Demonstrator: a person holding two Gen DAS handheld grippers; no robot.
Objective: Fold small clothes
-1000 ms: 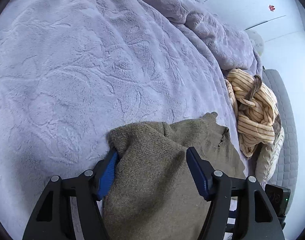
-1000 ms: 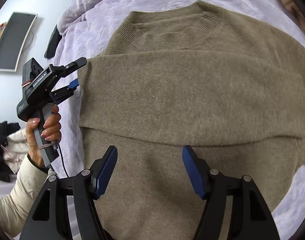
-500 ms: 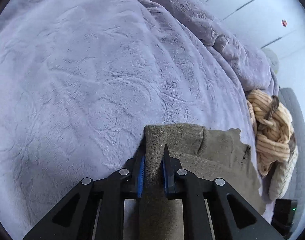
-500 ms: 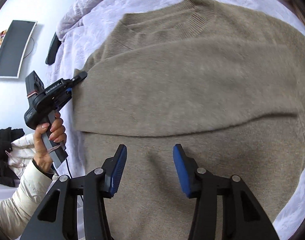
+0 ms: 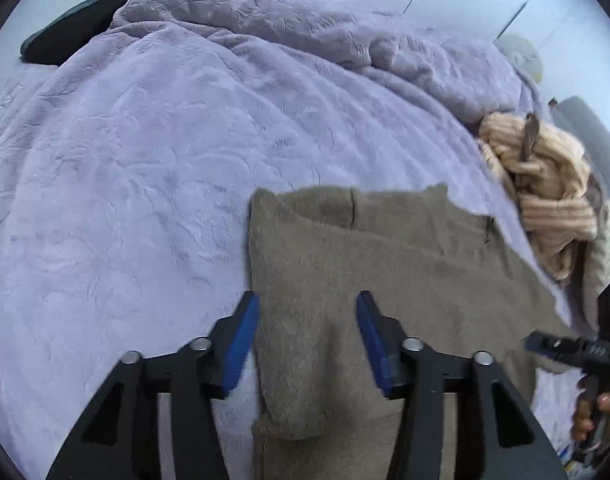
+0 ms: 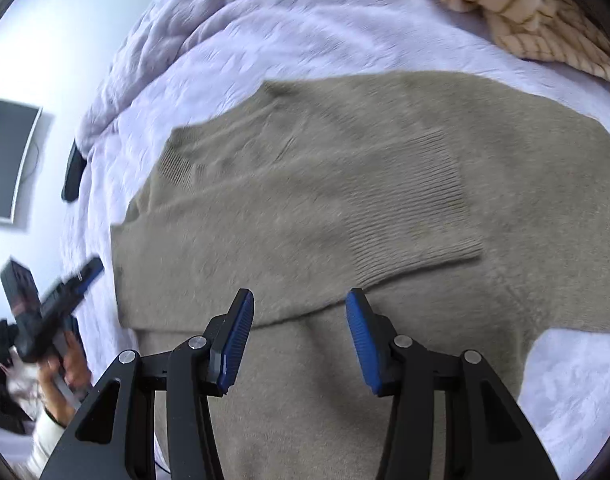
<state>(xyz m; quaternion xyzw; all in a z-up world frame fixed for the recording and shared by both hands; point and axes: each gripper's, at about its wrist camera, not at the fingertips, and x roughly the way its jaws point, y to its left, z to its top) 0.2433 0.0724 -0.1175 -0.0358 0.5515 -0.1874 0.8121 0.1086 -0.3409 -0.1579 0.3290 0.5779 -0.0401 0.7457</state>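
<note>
An olive-brown knit sweater lies flat on the lilac blanket. One sleeve is folded across its body, and the ribbed cuff ends near the middle. My left gripper hovers over the sweater's left edge. Its jaws are opening, with fabric below them but not pinched. My right gripper stands open above the sweater, just short of the folded sleeve's lower edge, and no pad presses on cloth.
A crumpled cream striped garment sits at the blanket's right edge and also shows in the right wrist view. A bunched blanket ridge runs along the back. A dark screen hangs on the wall. A hand holds the other gripper.
Half a second ago my left gripper was shut on the sweater's edge; it has let go and drawn back. My right gripper's jaws narrowed, and its view swung onto the cuff.
</note>
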